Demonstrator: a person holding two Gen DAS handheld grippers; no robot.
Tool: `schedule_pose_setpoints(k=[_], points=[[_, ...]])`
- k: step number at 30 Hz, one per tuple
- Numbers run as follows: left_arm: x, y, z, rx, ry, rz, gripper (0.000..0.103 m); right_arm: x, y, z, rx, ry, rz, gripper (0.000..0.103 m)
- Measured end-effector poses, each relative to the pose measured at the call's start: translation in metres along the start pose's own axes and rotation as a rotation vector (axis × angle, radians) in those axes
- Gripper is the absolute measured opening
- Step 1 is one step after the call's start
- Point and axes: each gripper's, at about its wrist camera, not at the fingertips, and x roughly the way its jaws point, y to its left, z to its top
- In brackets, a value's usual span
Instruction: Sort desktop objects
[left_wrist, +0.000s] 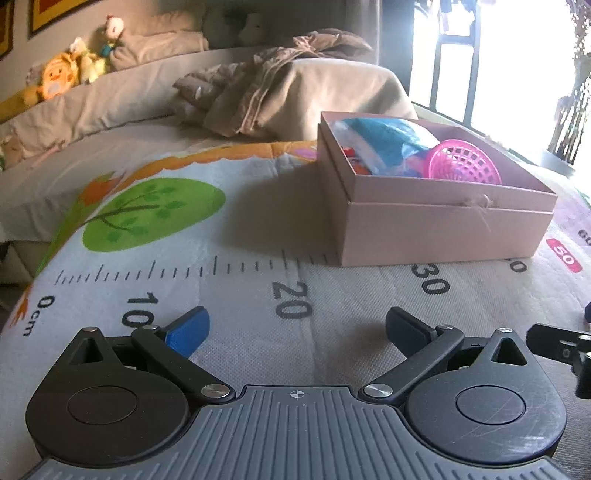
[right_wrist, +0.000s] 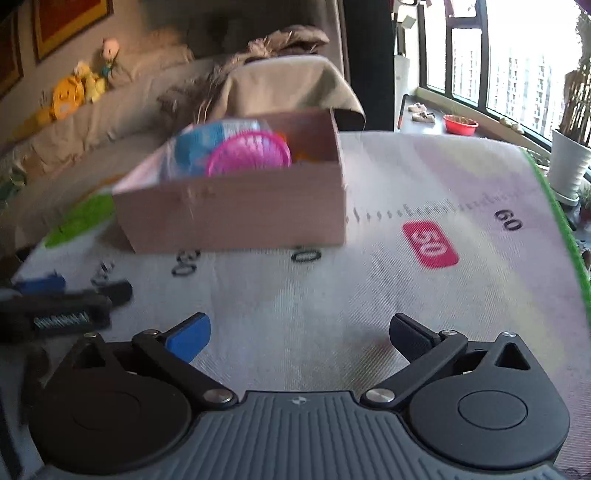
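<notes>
Both grippers are empty. My left gripper (left_wrist: 297, 328) has its fingers spread wide apart above the printed mat (left_wrist: 240, 332), near the ruler marking 20. My right gripper (right_wrist: 299, 332) is likewise spread apart with nothing between its fingers, above the mat's bare area near the 30 and 50 markings.

One cardboard box (left_wrist: 443, 229) stands on the mat, ahead and to the right in the left wrist view and ahead and slightly left in the right wrist view. It sits inside its own lid or a second tray; I cannot tell which. The box holds a pink mesh basket (left_wrist: 463, 162), tilted against the right side, a blue item (left_wrist: 388, 138) in clear wrapping behind it, and small red and orange pieces (left_wrist: 356, 160) at the left, too small to identify.

Behind the mat, a draped sofa carries plush toys (left_wrist: 70, 74) and a crumpled brown garment (left_wrist: 258, 85). The right wrist view is blurred.
</notes>
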Motion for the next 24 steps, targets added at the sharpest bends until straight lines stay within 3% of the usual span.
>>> schedule_pose_setpoints(k=[3,6,12,24], points=[[-0.001,-0.001,-0.001,0.006,-0.002,0.006,0.103,0.005,0.005,0.003,-0.045,0.005,0.022,0.103],[0.000,-0.001,-0.001,0.005,-0.001,0.005,0.103,0.016,0.016,0.006,-0.110,0.016,-0.041,0.103],[0.000,0.000,0.000,0.006,0.000,0.004,0.103,0.017,0.011,-0.001,-0.085,-0.037,-0.042,0.103],[0.001,0.000,0.000,0.004,0.000,0.002,0.103,0.016,0.012,-0.003,-0.088,-0.042,-0.044,0.103]])
